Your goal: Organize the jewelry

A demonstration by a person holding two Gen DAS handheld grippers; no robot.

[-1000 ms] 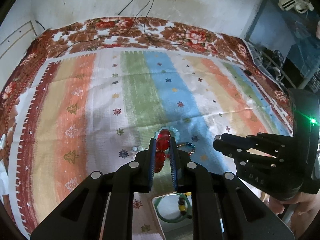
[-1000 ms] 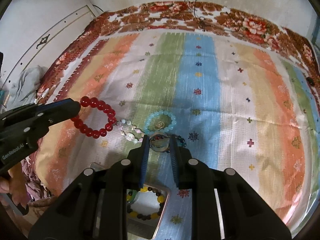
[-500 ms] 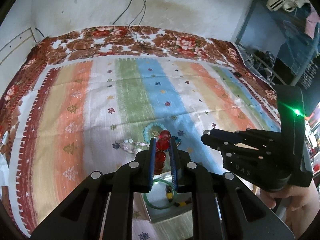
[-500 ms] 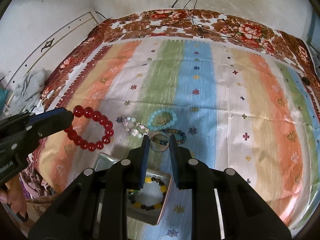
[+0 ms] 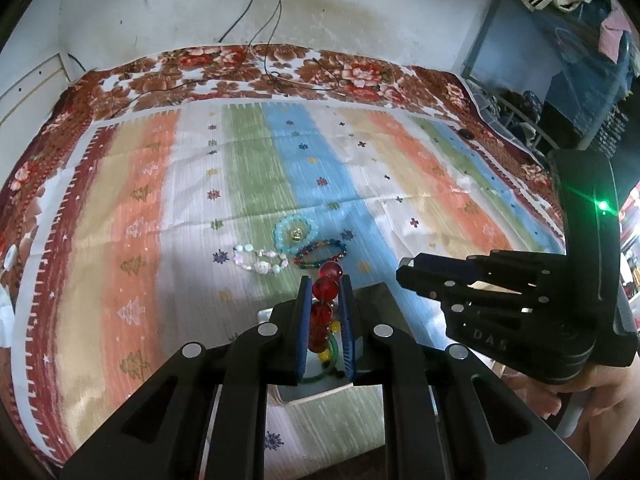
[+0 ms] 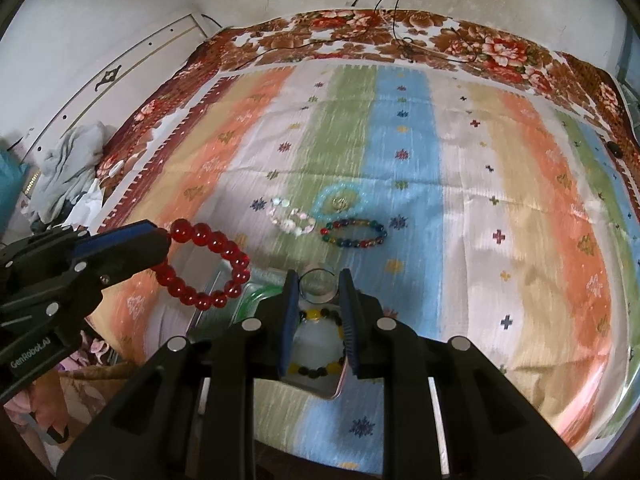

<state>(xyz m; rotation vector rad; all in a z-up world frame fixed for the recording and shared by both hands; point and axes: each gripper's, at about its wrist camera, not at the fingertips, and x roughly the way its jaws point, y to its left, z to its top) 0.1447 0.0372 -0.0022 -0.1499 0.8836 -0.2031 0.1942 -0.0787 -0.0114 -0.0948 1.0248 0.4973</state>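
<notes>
My left gripper (image 5: 325,292) is shut on a red bead bracelet (image 5: 322,312), which also shows in the right wrist view (image 6: 208,268), held above a metal tray (image 6: 320,384). The tray holds a yellow-and-dark bead bracelet (image 6: 320,370) and a green bangle (image 6: 256,294). My right gripper (image 6: 318,286) is shut on a clear ring bangle (image 6: 318,286) over the tray's far edge. On the striped cloth lie a light blue bracelet (image 6: 340,204), a white-pink bracelet (image 6: 290,220) and a multicoloured bracelet (image 6: 354,234).
The striped cloth (image 6: 480,200) covers a bed with a floral blanket (image 6: 400,32) at the far edge. Cables (image 5: 260,12) hang from a wall socket. Clothes (image 6: 68,168) lie off the left side. A dark shelf unit (image 5: 560,80) stands at right.
Both grippers have drawn back toward the tray with their bracelets. The three loose bracelets on the cloth now lie farther ahead, and more of the tray shows under the fingers.
</notes>
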